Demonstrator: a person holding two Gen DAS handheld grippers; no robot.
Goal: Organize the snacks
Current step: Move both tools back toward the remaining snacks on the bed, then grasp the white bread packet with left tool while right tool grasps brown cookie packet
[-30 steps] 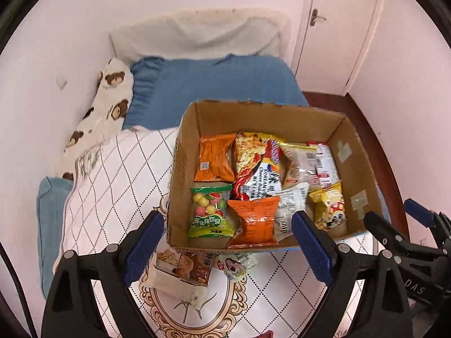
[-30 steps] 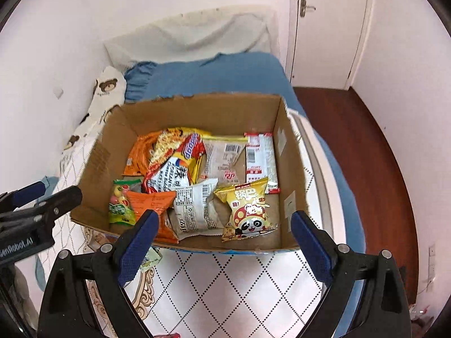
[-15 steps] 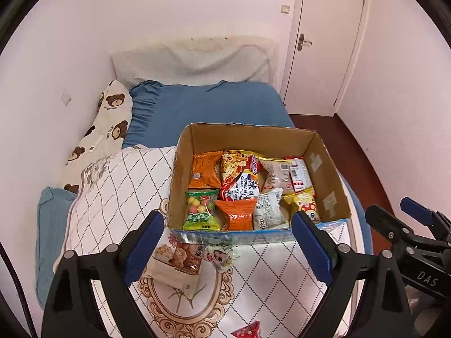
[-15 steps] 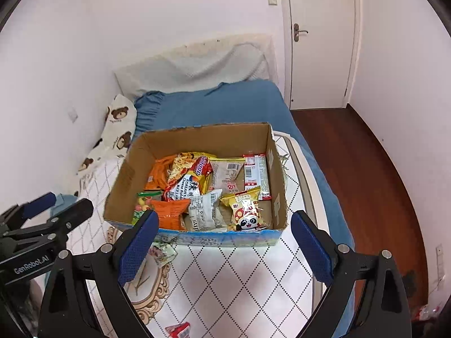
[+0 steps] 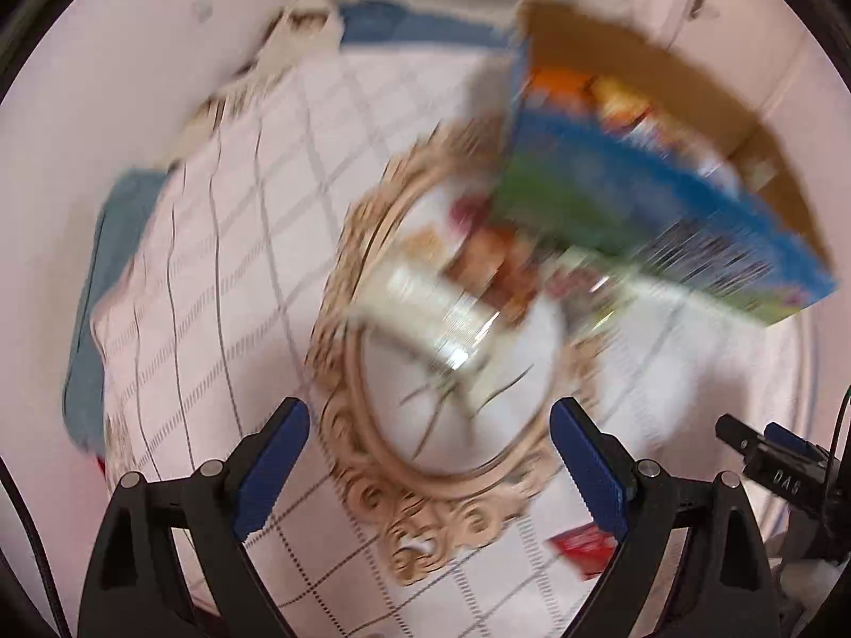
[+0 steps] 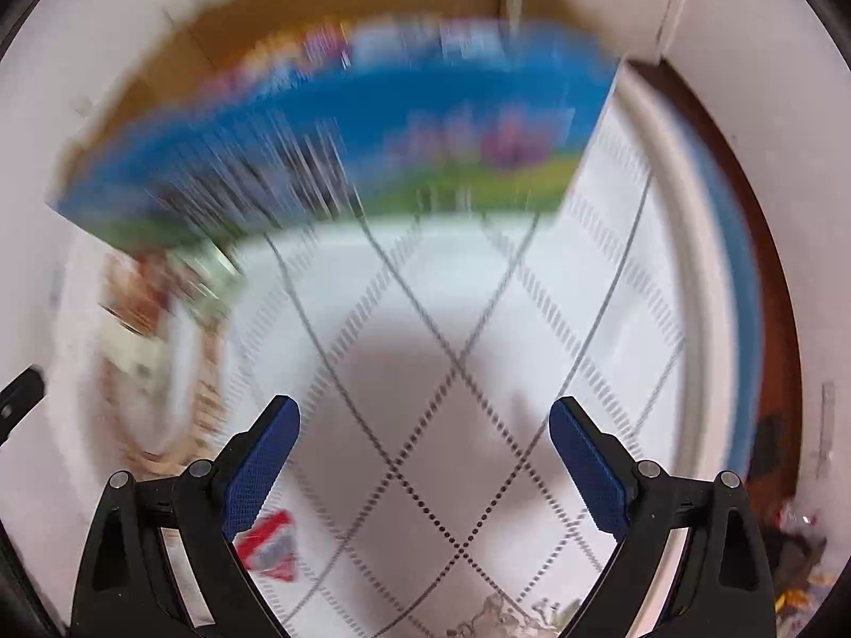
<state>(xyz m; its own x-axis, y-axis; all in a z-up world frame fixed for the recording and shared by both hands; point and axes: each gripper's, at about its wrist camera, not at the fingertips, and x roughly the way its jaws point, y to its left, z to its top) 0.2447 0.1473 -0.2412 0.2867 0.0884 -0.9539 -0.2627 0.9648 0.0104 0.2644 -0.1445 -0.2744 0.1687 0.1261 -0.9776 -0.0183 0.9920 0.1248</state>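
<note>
Quilted white cover [image 5: 223, 244] with a grey diamond grid and a gold oval motif [image 5: 372, 319], spread over the bed; it carries everything below.

Box [image 6: 330, 149]: cardboard, blue and green printed front wall, open top. Sits on the cover towards the far side. Packets [image 5: 617, 101] inside show only as orange and yellow smears; both views are heavily blurred.

Loose packets [image 5: 468, 287]: a pale one and a smaller one beside it, lying on the motif just in front of the box's front wall, outside it. Details unreadable.

Red packet [image 6: 268, 545]: small, on the cover at the near edge, close to the right gripper's left finger, well apart from the box.

Left gripper [image 5: 428, 468]: spread wide, nothing between the fingers, above the motif and facing the loose packets.

Right gripper [image 6: 423, 460]: likewise spread and unloaded, over bare cover.

Risks, as judged: the soft cover may give under a descending gripper, so fingers could pinch fabric with a packet; thin slick packets may slip out; the red packet near the edge could be overlooked.
</note>
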